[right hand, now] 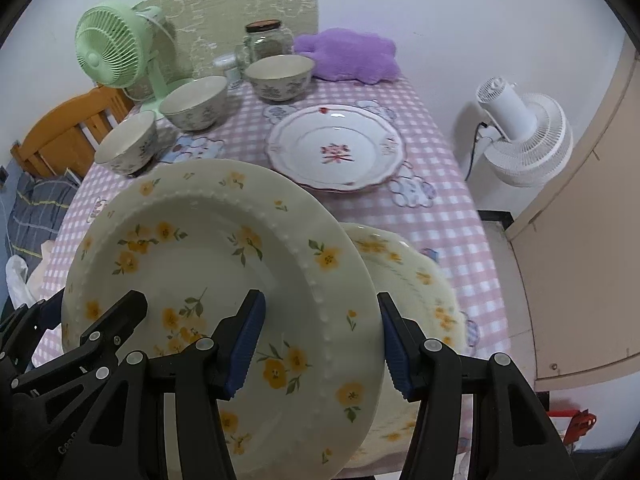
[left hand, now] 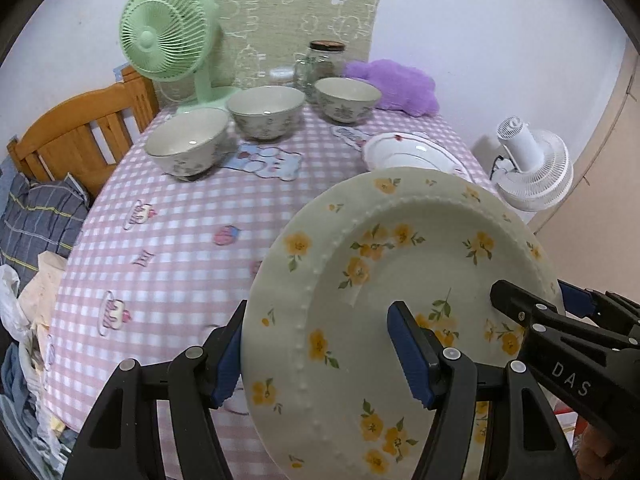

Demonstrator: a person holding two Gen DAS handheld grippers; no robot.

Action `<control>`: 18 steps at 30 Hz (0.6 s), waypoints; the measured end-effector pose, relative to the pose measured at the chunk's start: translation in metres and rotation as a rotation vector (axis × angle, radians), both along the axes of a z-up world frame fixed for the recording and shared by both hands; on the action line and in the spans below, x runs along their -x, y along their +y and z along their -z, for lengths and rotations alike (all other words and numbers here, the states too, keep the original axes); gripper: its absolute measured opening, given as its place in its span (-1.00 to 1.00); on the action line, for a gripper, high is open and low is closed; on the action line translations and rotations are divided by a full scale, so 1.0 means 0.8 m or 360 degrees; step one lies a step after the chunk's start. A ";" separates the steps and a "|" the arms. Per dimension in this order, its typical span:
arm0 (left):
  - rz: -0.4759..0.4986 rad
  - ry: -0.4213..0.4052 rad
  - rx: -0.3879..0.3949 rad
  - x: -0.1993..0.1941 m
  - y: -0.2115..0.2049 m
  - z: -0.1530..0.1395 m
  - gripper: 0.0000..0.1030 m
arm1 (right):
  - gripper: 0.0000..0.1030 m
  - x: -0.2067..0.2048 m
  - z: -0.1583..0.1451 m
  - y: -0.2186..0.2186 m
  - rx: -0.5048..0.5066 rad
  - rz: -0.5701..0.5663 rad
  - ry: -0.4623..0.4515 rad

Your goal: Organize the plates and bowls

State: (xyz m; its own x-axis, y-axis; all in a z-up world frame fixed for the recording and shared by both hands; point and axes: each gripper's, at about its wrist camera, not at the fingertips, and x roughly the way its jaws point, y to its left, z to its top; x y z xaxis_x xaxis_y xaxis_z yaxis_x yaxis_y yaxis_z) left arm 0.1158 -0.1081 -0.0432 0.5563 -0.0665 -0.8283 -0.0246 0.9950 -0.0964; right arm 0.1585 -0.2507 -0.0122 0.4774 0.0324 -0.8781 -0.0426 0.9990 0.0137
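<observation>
Plate [left hand: 400, 280] with yellow flowers rides tilted above the worktop [left hand: 180, 240], left hand-held gripper [left hand: 316, 356] and right hand-held gripper [right hand: 320, 340] each clenched on opposite rims, sharing its weight.

Home bedroom, wooden bed frame [left hand: 76, 136], gingham-clothed table [left hand: 168, 240]

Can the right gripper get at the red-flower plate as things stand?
Probably not yet. The right gripper is clamped on the rim of the yellow-flower plate, shared with the left gripper. The path over the tablecloth to the red-flower plate looks clear, but its jaws are occupied.
</observation>
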 end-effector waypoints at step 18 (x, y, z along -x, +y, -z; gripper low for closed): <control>0.0070 0.0082 0.0094 -0.013 -0.133 0.032 0.31 | 0.15 0.003 0.031 -0.145 0.0056 0.0093 0.0068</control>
State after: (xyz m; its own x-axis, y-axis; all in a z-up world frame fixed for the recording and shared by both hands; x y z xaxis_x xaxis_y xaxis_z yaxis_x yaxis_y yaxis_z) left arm 0.1266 -0.2145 -0.0687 0.5086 -0.1395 -0.8496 0.0127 0.9879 -0.1546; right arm 0.1558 -0.3664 -0.0371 0.4394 -0.0261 -0.8979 0.0160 0.9996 -0.0212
